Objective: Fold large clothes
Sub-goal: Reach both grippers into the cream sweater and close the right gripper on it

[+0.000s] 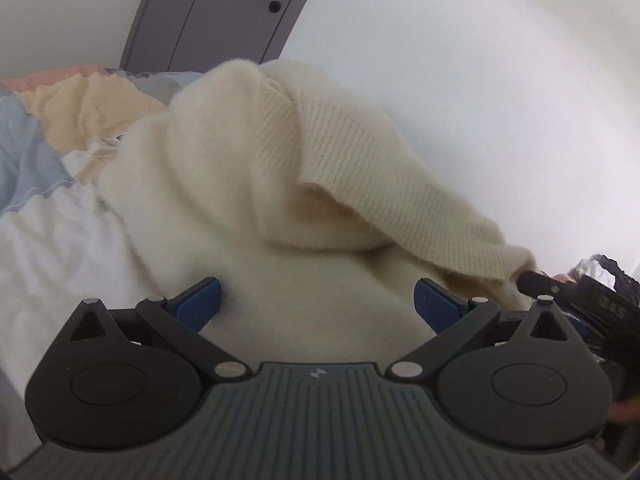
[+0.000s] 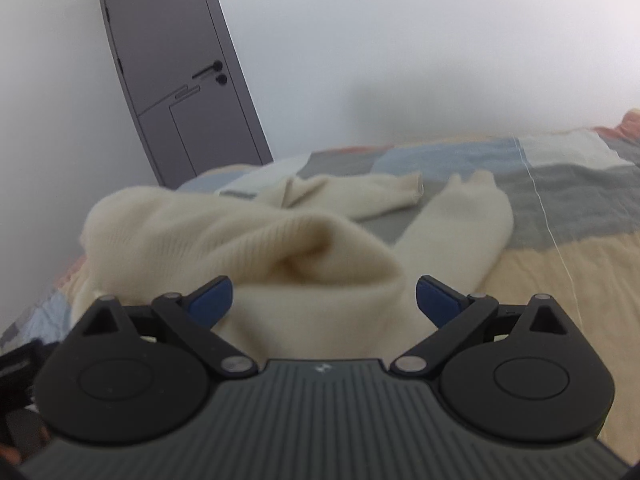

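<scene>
A cream knitted sweater [image 1: 256, 184] lies bunched on the bed, its ribbed hem [image 1: 360, 168] raised and folded over. My left gripper [image 1: 318, 304] is open, its blue pads on either side of the fabric close in front. In the right wrist view the same sweater [image 2: 224, 240] is heaped in front, with two sleeves [image 2: 460, 224] stretched out onto the bedspread. My right gripper [image 2: 324, 304] is open, its blue pads wide apart with sweater fabric between them. The right gripper's black body [image 1: 576, 296] shows at the right edge of the left wrist view.
A patchwork bedspread [image 2: 580, 184] of grey, blue, cream and orange panels covers the bed. A grey door [image 2: 172, 80] stands in the white wall behind. A pile of dark clothes [image 1: 608, 272] sits at the far right.
</scene>
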`<move>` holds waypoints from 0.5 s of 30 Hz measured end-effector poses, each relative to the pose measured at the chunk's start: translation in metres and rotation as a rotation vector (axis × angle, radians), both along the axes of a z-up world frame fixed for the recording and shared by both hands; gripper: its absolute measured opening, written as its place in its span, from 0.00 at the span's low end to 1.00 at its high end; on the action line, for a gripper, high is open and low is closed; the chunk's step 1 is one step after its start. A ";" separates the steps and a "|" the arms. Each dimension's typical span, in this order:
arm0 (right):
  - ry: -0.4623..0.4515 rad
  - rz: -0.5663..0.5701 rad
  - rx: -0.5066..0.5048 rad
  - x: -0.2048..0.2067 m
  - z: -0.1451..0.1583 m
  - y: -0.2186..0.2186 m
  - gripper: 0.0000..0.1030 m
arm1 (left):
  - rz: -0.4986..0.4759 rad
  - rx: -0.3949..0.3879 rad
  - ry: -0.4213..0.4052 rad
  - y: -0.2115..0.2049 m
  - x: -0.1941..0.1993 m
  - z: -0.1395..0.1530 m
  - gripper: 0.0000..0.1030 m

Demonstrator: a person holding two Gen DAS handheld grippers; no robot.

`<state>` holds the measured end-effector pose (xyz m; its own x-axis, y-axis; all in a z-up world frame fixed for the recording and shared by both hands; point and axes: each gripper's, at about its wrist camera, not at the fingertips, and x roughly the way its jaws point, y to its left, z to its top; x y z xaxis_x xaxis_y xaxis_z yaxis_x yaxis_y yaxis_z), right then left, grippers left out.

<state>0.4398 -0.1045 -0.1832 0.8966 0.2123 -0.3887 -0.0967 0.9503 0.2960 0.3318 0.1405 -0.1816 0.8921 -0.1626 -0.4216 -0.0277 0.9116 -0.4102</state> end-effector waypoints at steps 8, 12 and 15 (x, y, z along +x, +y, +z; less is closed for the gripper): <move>-0.053 0.125 0.004 0.024 -0.023 0.022 0.54 | 0.026 -0.085 0.010 0.015 0.014 -0.020 0.82; -0.084 0.159 -0.008 0.017 -0.014 0.027 0.19 | 0.039 -0.131 0.036 0.023 0.017 -0.026 0.57; -0.083 0.164 0.028 0.009 -0.010 0.023 0.12 | 0.028 -0.162 0.021 0.029 0.014 -0.024 0.29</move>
